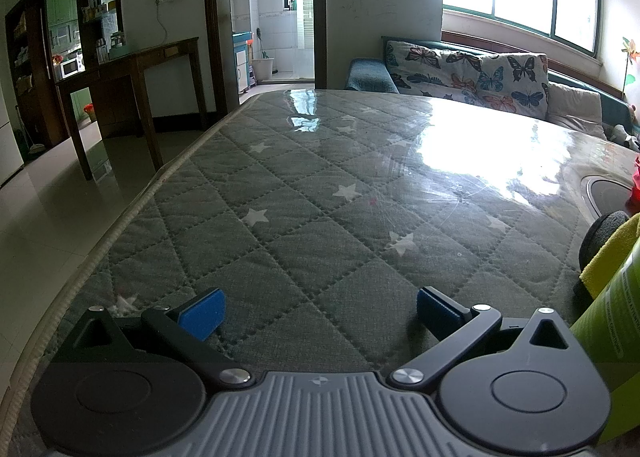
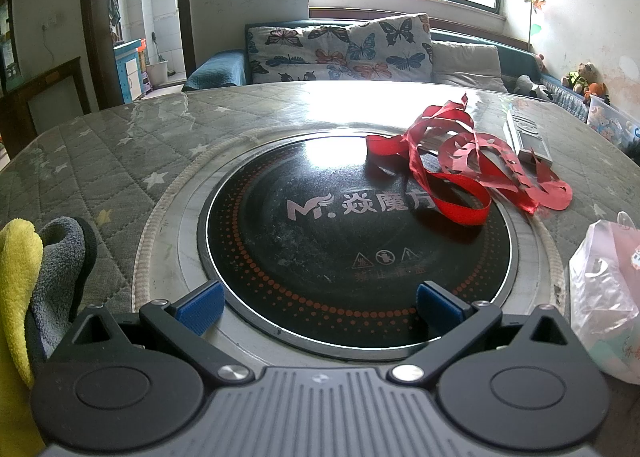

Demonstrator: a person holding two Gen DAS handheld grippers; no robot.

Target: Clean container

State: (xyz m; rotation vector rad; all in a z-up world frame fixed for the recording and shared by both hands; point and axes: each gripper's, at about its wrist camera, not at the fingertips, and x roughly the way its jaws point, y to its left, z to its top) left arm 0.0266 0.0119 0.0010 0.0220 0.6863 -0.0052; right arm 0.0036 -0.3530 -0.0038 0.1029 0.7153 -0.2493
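Note:
My left gripper [image 1: 320, 311] stands open over the quilted grey table cover [image 1: 280, 193], nothing between its blue pads. At the right edge of the left wrist view a green bottle [image 1: 612, 337] stands beside a yellow cloth [image 1: 612, 257] and a grey cloth [image 1: 604, 225]. My right gripper [image 2: 320, 307] is open too, low over the near rim of a round black induction cooktop [image 2: 352, 241] set in the table. The yellow cloth [image 2: 18, 277] and grey cloth [image 2: 60, 265] lie to its left. No container other than the bottle shows.
Red ribbons [image 2: 460, 173] lie tangled across the cooktop's far right side, next to a grey flat box [image 2: 528, 137]. A plastic bag [image 2: 608, 297] sits at the right. A sofa with butterfly cushions [image 2: 340, 49] is beyond the table; the table's left edge [image 1: 132, 213] drops to the floor.

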